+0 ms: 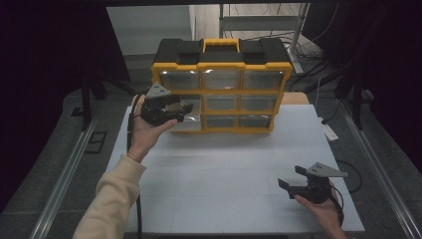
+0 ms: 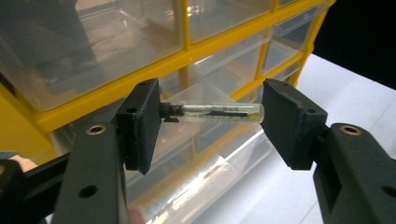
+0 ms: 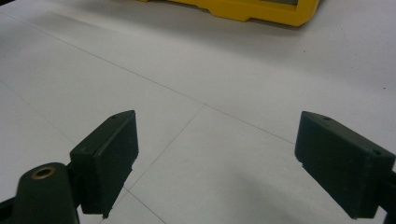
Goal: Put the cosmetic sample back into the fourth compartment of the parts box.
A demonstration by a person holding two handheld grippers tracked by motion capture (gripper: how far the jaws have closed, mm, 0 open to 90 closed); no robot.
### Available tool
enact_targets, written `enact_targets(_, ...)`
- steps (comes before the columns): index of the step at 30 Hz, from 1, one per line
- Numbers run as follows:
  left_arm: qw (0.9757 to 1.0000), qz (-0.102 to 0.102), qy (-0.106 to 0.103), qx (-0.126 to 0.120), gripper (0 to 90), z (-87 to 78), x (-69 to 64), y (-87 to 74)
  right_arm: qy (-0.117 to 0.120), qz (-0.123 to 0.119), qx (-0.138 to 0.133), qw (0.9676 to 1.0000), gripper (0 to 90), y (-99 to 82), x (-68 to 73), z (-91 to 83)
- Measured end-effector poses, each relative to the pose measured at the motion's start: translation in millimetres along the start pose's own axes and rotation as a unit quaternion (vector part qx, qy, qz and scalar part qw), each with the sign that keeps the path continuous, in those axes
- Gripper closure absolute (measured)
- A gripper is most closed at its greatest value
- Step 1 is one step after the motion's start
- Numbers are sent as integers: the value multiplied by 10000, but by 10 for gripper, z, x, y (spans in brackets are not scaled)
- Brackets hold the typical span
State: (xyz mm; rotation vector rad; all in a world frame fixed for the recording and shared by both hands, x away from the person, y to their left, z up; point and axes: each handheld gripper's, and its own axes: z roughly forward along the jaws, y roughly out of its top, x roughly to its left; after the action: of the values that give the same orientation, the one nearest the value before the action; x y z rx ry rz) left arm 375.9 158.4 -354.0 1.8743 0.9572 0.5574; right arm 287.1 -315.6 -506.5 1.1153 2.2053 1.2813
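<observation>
A small clear glass vial (image 2: 219, 113) with a dark cap and dark contents lies end to end between the pads of my left gripper (image 2: 210, 123), which is shut on it. That gripper (image 1: 185, 107) hangs in front of the left column of a yellow and black drawer cabinet (image 1: 221, 66), just above a clear drawer (image 1: 185, 124) pulled out of the bottom row (image 2: 219, 172). My right gripper (image 1: 291, 177) rests low over the white table near the front right, open, with nothing between its fingers (image 3: 217, 158).
The cabinet stands at the back of the white table (image 1: 224, 169) and holds several clear drawers in three rows. Its yellow base (image 3: 252, 10) lies far ahead of the right gripper. Dark floor and metal rails flank the table.
</observation>
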Motion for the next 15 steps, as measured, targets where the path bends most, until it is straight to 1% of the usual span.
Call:
enact_targets(3, 10000, -52, 46, 41, 400, 30, 33, -14, -2, -2, -3, 10000, 139, -1, -1, -1)
enact_targets(5, 9999, -49, 102, 81, 399, 50, 50, -24, -1, -1, -2, 10000, 139, -1, -2, -2)
enact_targets(13, 9998, -81, 159, 127, 399, 99, 70, -30, 1, -4, 7, 10000, 139, -2, -2, 1)
enact_targets(15, 9996, -88, 160, 196, 399, 146, 73, -39, 3, 2, 12, 10000, 139, -2, -1, 1)
